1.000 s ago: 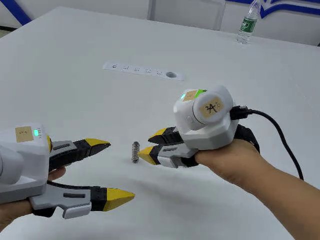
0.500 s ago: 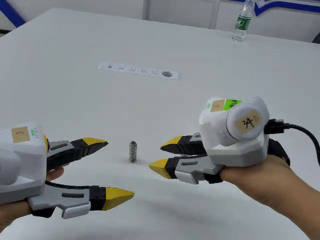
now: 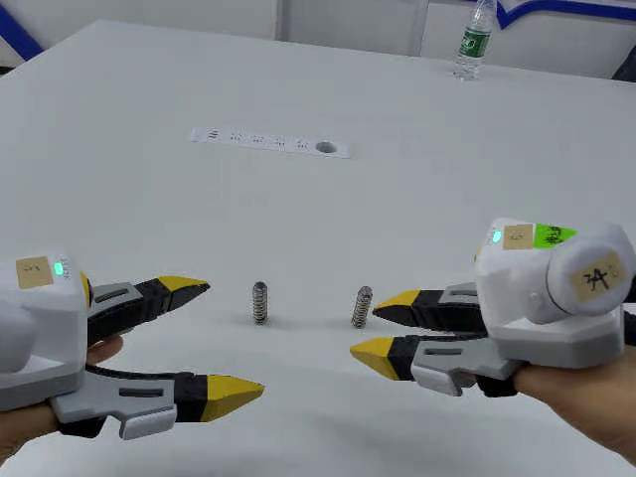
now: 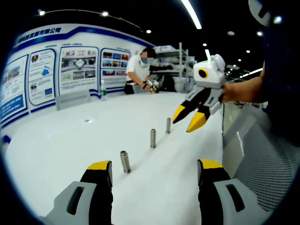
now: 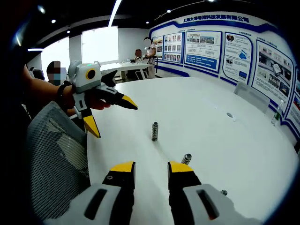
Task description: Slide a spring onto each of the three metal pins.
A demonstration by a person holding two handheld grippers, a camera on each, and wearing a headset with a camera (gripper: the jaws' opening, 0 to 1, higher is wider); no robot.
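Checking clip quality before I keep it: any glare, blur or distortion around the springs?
Head view: soft even light, faint shadows, the left-hand spring sharp. Left gripper view: fisheye curves the table; ceiling lights glare. Right gripper view: same curving, window blown out.

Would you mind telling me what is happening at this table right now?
A person holds a gripper in each hand over a white table. A spring and a second spring stand upright between them; the left gripper view shows a third upright piece farther along the row. The left gripper and right gripper both have open, empty jaws.
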